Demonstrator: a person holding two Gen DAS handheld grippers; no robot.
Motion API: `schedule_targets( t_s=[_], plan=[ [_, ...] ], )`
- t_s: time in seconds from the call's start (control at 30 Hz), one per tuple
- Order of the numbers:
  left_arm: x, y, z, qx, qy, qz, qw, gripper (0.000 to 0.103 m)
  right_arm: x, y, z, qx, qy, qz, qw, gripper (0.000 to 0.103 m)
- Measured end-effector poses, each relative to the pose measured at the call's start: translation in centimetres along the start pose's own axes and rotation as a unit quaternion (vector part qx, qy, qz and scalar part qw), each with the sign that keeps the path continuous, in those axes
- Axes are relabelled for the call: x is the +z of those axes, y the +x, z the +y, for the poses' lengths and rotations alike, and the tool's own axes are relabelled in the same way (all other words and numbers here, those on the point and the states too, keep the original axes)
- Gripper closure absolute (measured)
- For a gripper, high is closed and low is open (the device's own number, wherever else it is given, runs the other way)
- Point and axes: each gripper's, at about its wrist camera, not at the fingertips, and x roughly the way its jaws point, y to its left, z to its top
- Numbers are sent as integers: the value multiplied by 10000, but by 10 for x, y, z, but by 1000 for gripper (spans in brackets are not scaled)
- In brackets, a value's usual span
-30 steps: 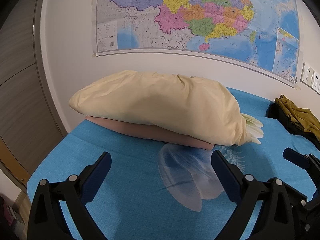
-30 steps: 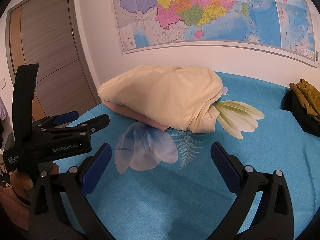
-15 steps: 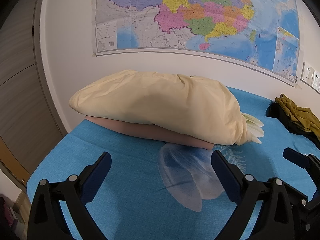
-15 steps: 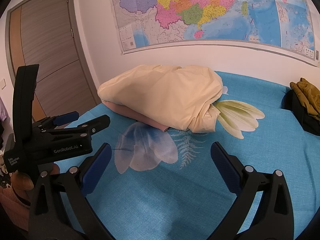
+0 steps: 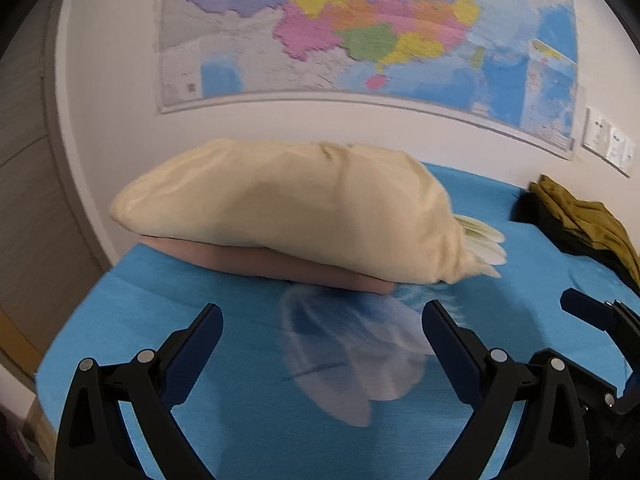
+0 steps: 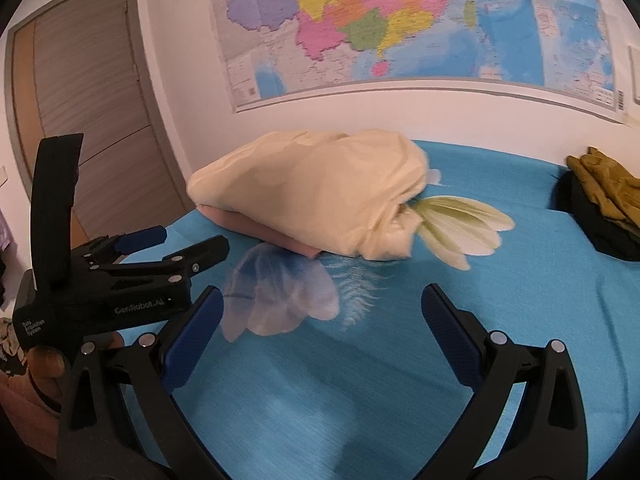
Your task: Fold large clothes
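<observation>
Even indoor light, motion blur

Matt woven blue bedsheet (image 6: 400,380), smooth cream cloth pillow (image 5: 288,208), glossy paper map (image 6: 400,20), wood-grain door (image 6: 92,100).

Olive garment (image 5: 588,216): crumpled, atop a black garment (image 6: 600,224), at the bed's (image 6: 400,360) far right edge by the wall.

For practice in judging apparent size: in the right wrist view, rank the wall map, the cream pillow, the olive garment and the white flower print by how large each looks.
1. wall map, though cut off by the frame
2. cream pillow
3. white flower print, partly hidden under the pillow
4. olive garment

The last two look close; the garment is cropped by the frame edge, so their order is unsure.
</observation>
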Motion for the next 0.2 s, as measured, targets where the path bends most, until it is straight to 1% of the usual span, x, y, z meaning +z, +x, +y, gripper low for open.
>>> schedule_targets(
  t_s=[0.03,0.1,0.2],
  plan=[
    [0,4,-5,-157,-10,76,9998,7,-2,-3,-5,-68,67,-4,10000,6],
    [0,12,-13,-323,-5,218,9992,7,-4,-8,-14,-173,185,-43,9997,6],
    [0,26,-35,-769,66,499,9958,7,-9,-20,-27,-410,312,-138,9986,6]
  ],
)
